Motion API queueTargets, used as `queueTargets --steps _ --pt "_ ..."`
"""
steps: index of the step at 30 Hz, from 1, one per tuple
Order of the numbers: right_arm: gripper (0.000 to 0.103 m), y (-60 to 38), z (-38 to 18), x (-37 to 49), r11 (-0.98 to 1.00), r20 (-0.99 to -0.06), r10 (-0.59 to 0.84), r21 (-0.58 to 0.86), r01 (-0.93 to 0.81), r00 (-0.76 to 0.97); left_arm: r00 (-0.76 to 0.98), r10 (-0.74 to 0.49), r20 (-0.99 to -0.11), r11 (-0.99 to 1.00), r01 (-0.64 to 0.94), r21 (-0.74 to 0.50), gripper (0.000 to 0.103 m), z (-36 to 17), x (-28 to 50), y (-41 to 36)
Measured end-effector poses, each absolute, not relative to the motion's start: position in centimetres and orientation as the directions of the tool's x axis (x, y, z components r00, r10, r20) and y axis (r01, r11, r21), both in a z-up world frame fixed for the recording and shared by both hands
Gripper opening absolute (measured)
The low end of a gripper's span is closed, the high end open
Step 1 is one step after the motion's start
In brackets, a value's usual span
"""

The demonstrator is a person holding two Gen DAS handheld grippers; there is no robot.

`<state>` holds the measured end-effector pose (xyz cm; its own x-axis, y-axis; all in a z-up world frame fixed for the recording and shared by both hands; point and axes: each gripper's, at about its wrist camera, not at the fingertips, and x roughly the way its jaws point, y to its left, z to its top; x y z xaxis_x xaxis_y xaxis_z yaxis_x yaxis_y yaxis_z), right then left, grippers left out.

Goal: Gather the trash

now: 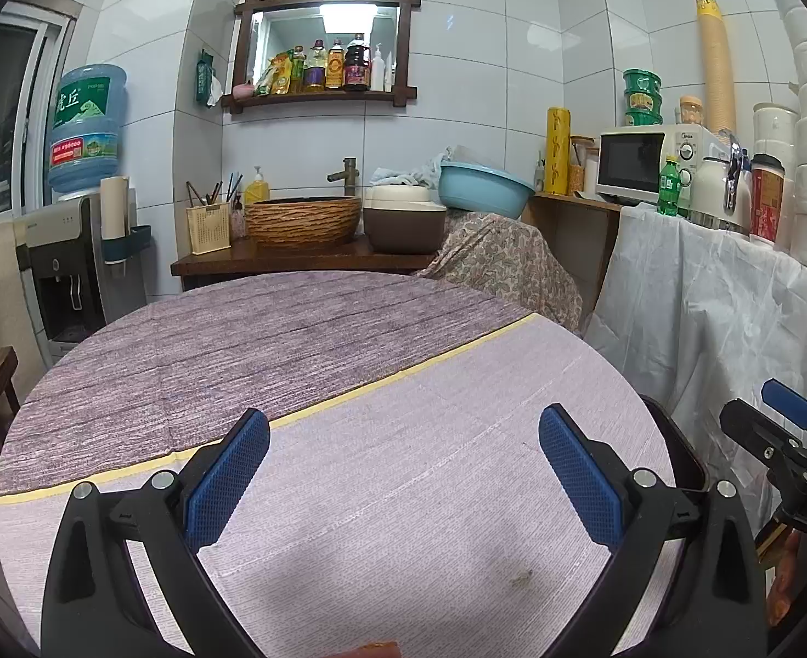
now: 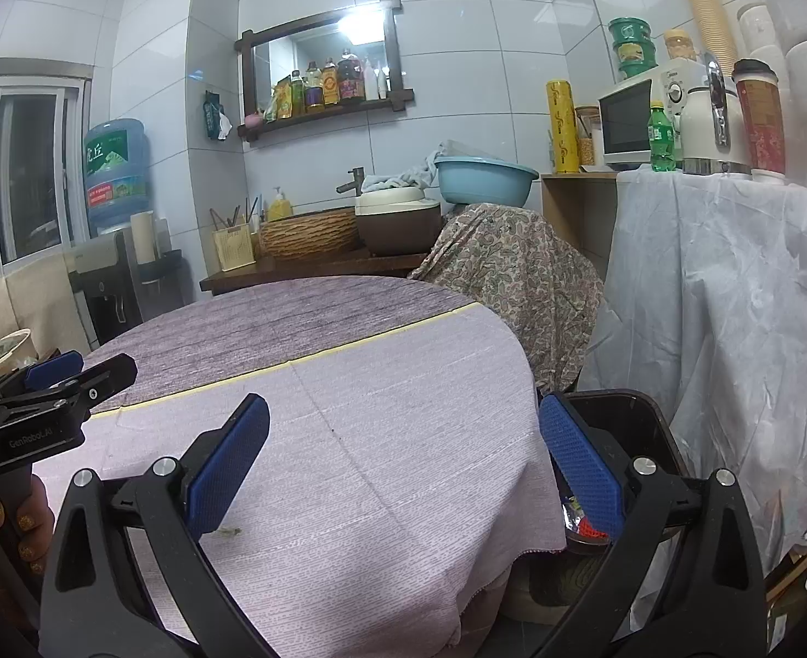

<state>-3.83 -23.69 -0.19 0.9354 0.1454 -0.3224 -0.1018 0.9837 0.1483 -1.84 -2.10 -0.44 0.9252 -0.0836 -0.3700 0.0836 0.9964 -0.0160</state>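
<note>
My left gripper [image 1: 403, 422] is open and holds nothing, low over the round table [image 1: 304, 340] with its lilac cloth. A small brownish crumb [image 1: 521, 578] lies on the cloth between its fingers. My right gripper [image 2: 403, 408] is also open and holds nothing, at the table's right edge. Under its right finger stands a dark bin [image 2: 642, 403] beside the table, with a red and silver wrapper [image 2: 579, 521] inside. The same crumb [image 2: 230, 532] shows near the right gripper's left finger. Each gripper appears in the other's view: the right gripper [image 1: 782, 417] and the left gripper [image 2: 63, 378].
A floral-covered chair [image 2: 513, 274] stands behind the table. To the right, a white sheet [image 2: 721, 285] drapes a counter with a microwave [image 1: 639, 164], bottles and cups. A wooden sink counter [image 1: 293, 260] and a water dispenser [image 1: 63, 252] line the back wall.
</note>
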Motion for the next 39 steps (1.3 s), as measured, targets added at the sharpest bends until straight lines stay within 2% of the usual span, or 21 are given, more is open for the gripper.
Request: queueTargets --steps 39 --pt "0.097 -23.89 -0.43 -3.76 0.983 -0.331 0.152 0.152 -0.107 0.931 0.923 -0.079 -0.376 0.997 0.079 -0.015 0.098 -0.66 -1.9 -2.12"
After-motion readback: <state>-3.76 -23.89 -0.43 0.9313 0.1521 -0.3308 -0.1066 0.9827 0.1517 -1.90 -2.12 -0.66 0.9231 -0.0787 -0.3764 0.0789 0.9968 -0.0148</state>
